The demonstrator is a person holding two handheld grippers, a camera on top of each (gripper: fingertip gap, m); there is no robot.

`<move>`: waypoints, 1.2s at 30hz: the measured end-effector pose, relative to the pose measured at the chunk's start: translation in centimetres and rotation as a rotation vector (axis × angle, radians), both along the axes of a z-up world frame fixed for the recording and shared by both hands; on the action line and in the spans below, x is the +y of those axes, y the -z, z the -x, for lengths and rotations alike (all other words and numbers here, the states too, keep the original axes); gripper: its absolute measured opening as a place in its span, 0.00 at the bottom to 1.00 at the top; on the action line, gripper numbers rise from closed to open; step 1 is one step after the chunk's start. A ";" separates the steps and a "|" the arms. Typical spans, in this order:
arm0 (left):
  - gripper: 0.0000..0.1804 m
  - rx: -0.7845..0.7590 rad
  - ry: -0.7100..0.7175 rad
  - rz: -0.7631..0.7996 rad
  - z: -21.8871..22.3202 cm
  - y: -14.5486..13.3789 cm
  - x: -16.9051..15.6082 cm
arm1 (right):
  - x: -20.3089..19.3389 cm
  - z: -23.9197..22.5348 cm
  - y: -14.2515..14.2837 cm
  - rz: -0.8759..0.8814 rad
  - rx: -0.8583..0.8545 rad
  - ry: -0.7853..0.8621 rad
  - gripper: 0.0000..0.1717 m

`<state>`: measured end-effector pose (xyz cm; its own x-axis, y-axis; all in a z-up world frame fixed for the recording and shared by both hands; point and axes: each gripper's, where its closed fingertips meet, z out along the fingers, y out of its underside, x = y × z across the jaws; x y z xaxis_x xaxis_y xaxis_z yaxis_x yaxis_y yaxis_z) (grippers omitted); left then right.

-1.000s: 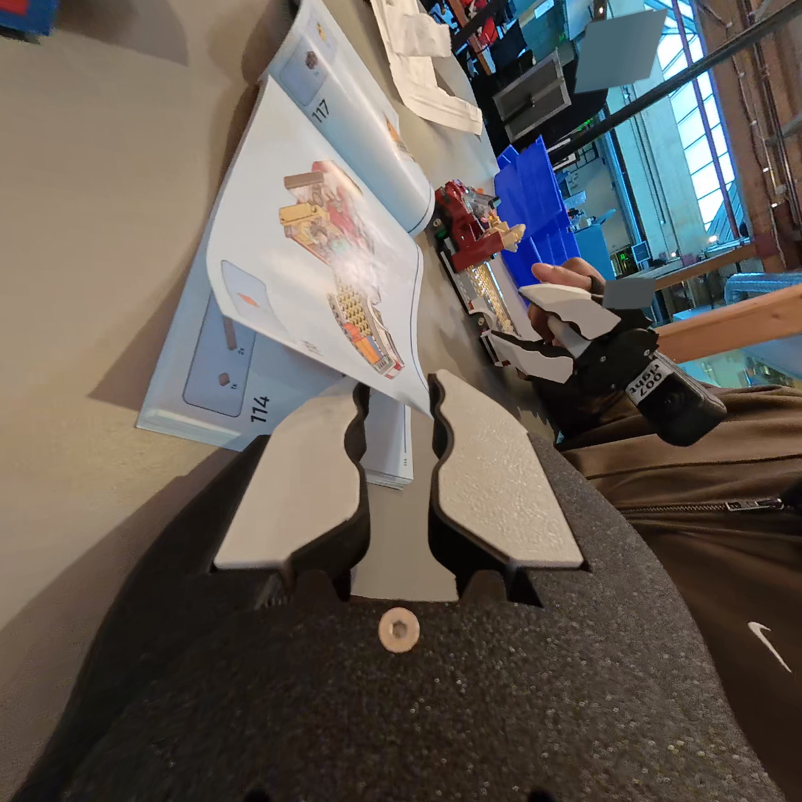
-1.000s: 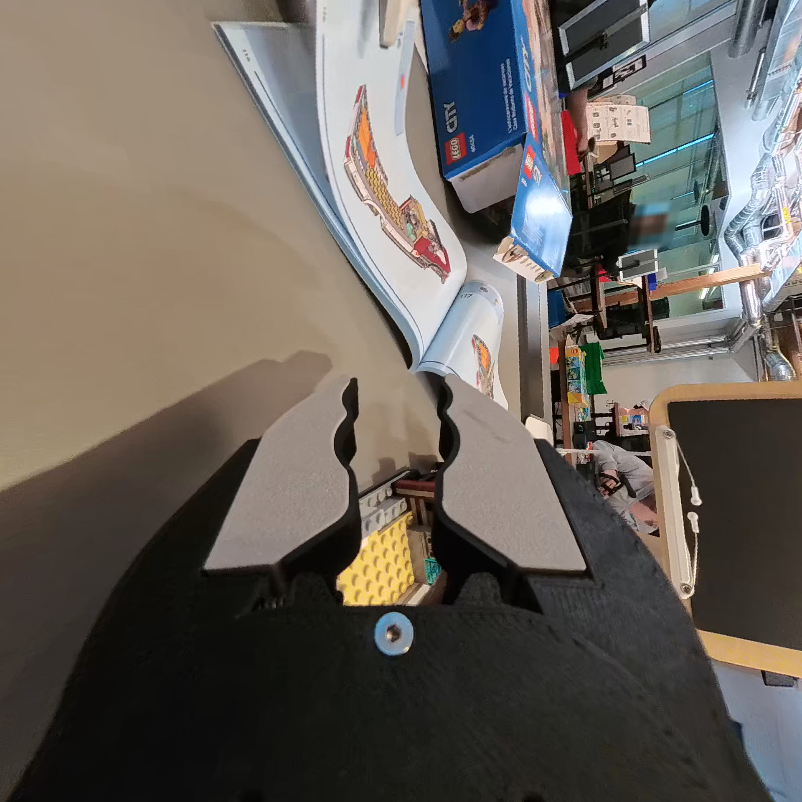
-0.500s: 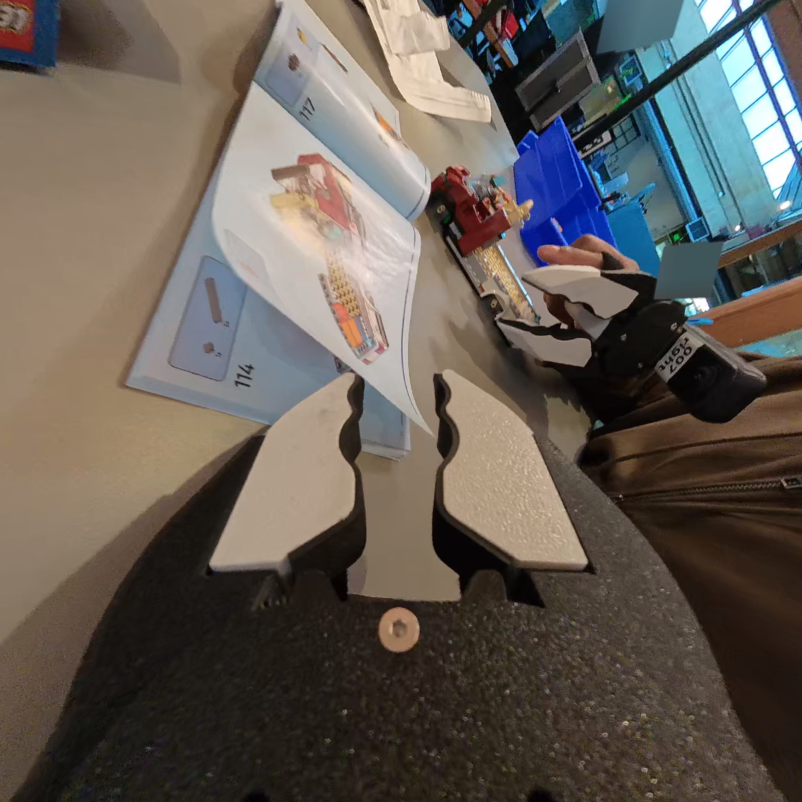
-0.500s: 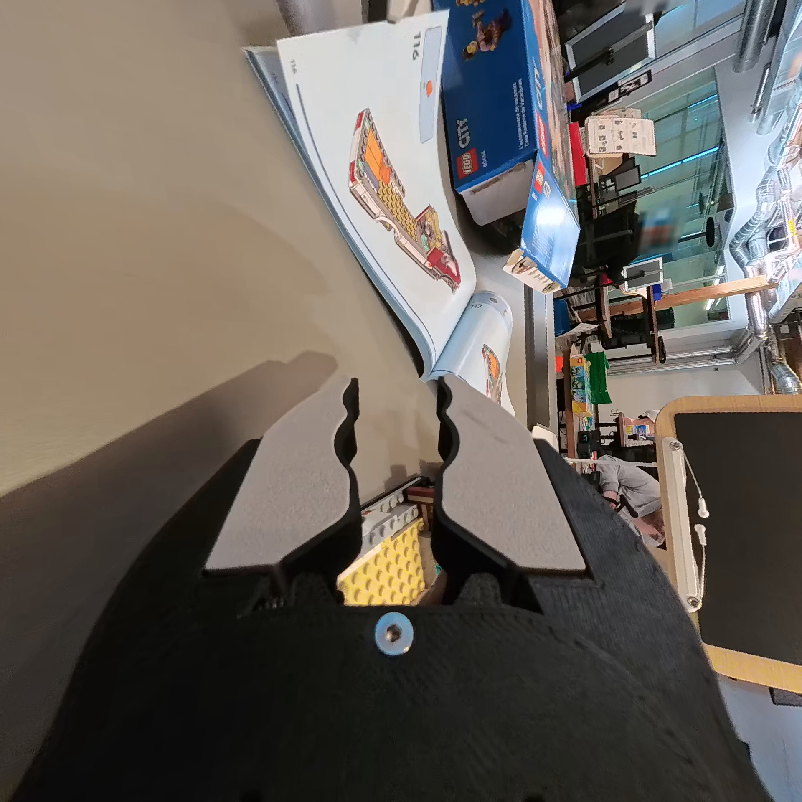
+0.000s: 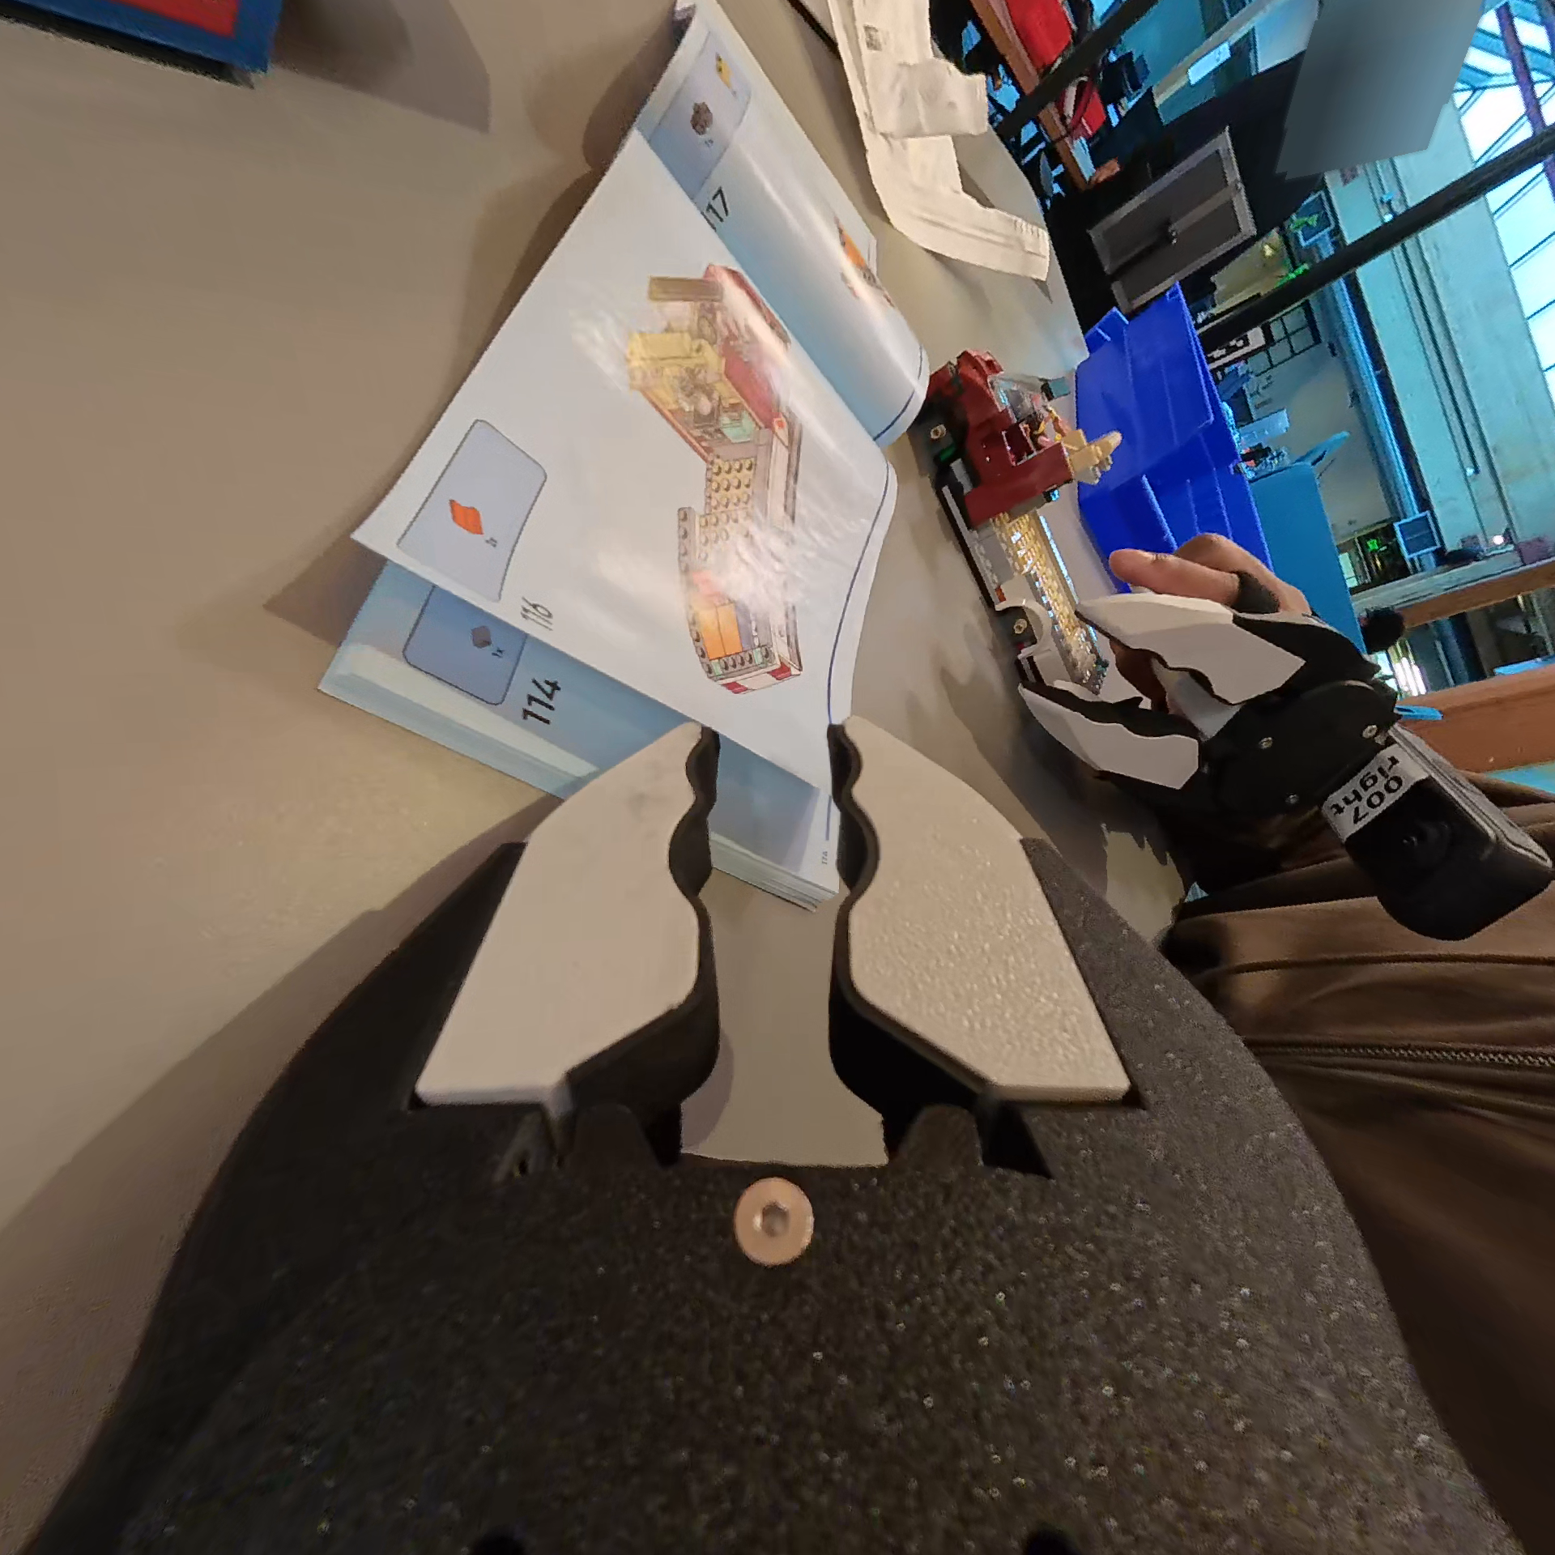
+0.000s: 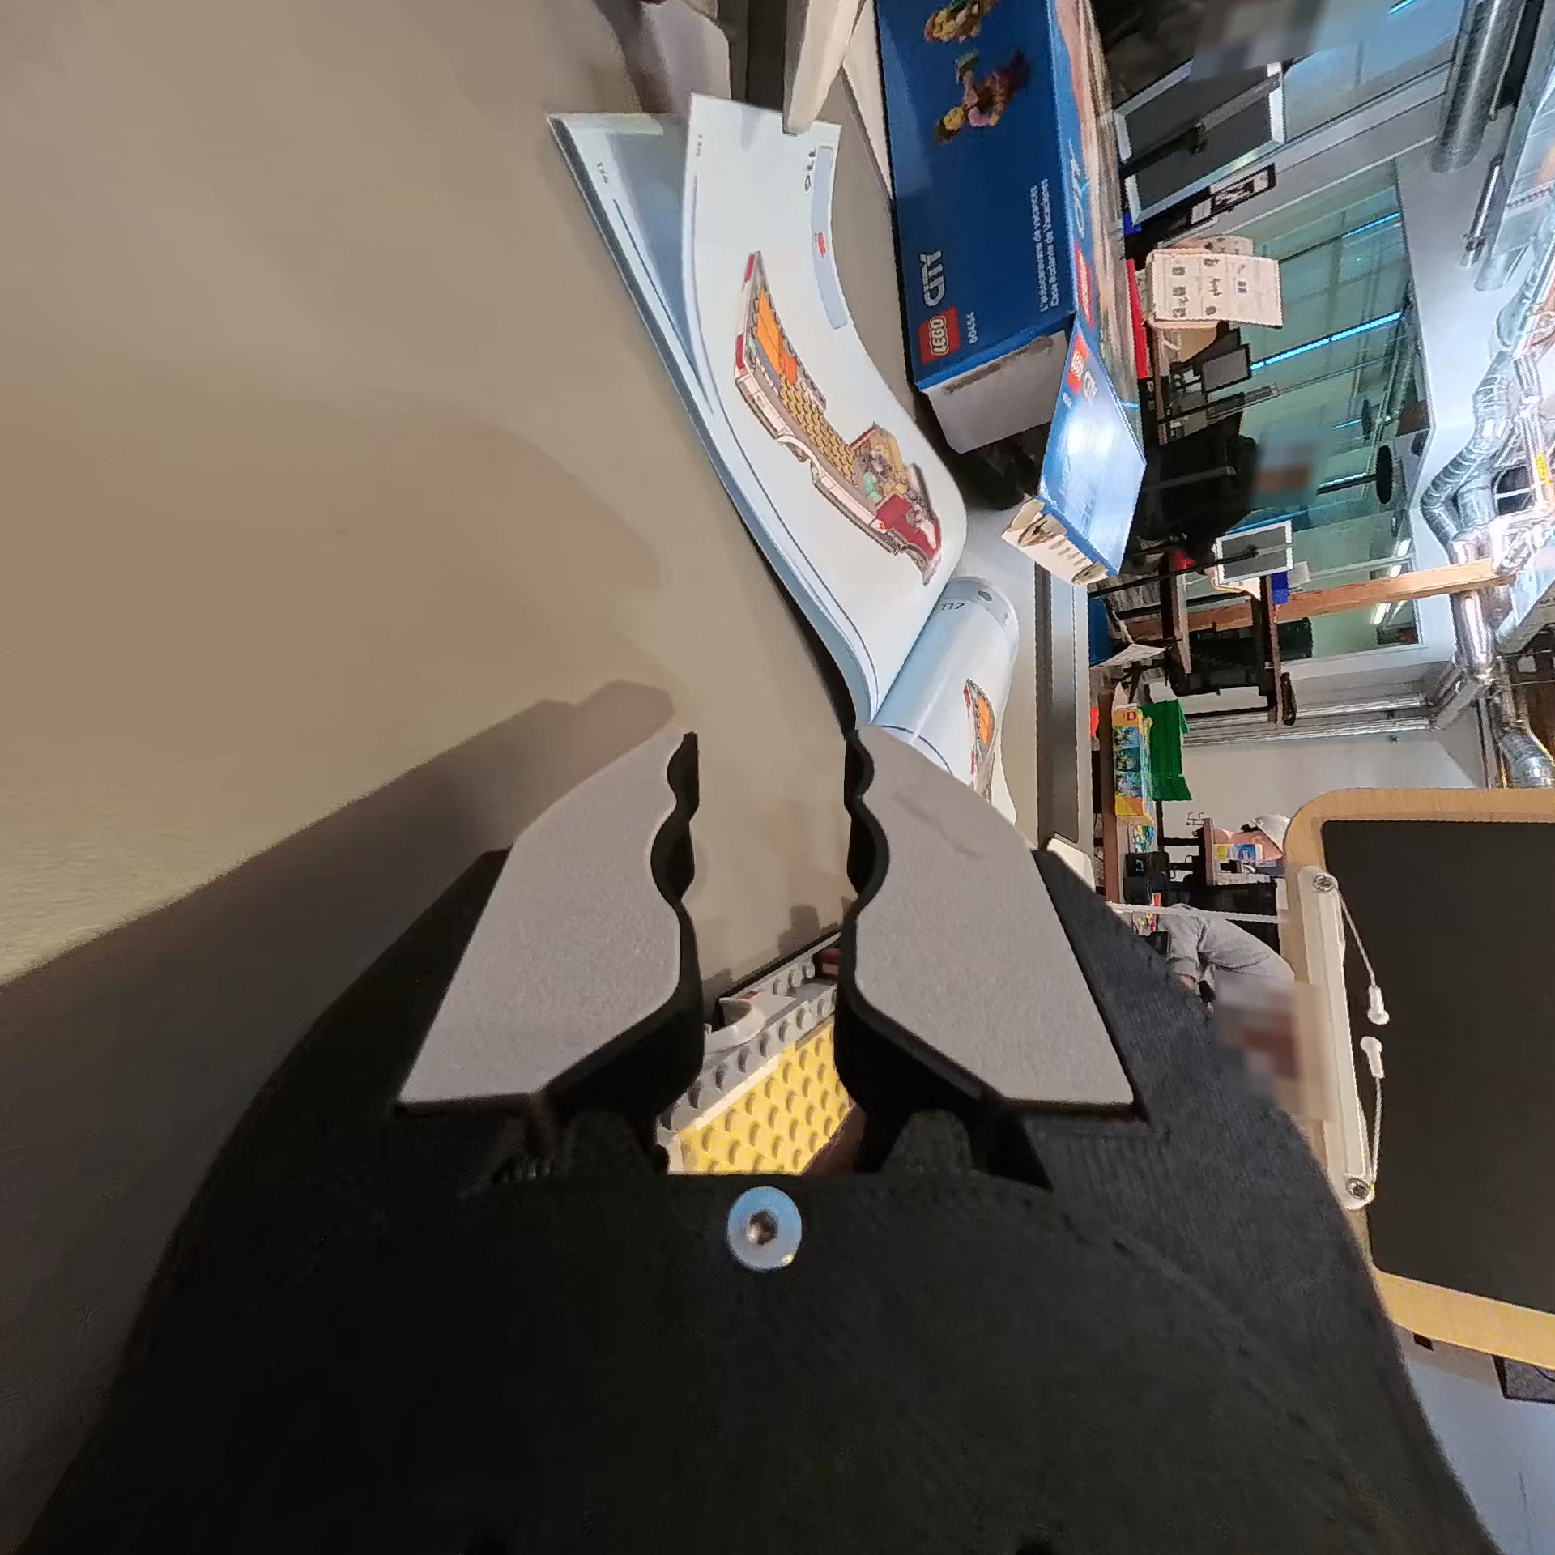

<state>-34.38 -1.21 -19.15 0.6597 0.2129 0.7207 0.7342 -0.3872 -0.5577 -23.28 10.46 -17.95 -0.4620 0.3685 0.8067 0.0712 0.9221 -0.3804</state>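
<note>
On the beige table (image 5: 210, 337) an open instruction booklet with pale blue pages (image 5: 538, 690) lies near the left hand-held gripper (image 5: 770, 740). One white page with a drawing of a brick vehicle (image 5: 673, 471) stands lifted and curved above the pages below. Its near corner reaches down to the grey fingertips (image 5: 892, 782) of this hand-held gripper. The jaws stand apart with a clear gap; I cannot tell if the far-right tip touches the edge of the page, and nothing is pressed between the pads.

To the right of the booklet, a partly built model of toy bricks with a dark red body and a yellow studded floor (image 5: 1001, 454) sits on the table. The right hand-held gripper (image 5: 1060, 652), white and black, is at the near end of this model. Its two fingers are open, one over the yellow floor and one beside the edge. In its own view the jaws (image 6: 770, 757) are apart and empty, and the yellow studded plate (image 6: 774, 1111) shows low between the fingers.

Beyond the model stands a blue plastic bin (image 5: 1161, 404). A blue cardboard toy box (image 6: 984, 193) lies on the far side of the booklet, and a white paper bag (image 5: 934, 135) lies farther on the table.
</note>
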 end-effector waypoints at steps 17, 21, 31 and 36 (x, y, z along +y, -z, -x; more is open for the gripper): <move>0.02 0.005 -0.045 -0.043 0.5 -0.5 0.2 | -1.5 0.7 -0.1 0.031 0.008 -0.022 0.19; 0.01 0.016 -0.051 -0.054 0.5 -0.7 0.2 | -2.9 1.4 -0.5 0.057 0.022 -0.049 0.19; 0.01 0.017 -0.064 -0.125 0.3 -1.7 0.8 | -7.5 4.0 -1.0 0.156 0.054 -0.037 0.20; 0.01 0.039 -0.093 -0.154 0.6 -2.2 0.8 | -9.0 5.6 -0.4 0.215 0.026 -0.010 0.21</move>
<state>-35.00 -0.39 -16.93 0.6704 0.1633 0.7238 0.7395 -0.2261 -0.6340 -28.92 1.50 -17.58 -0.4468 0.5291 0.7215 0.0501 0.8200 -0.5702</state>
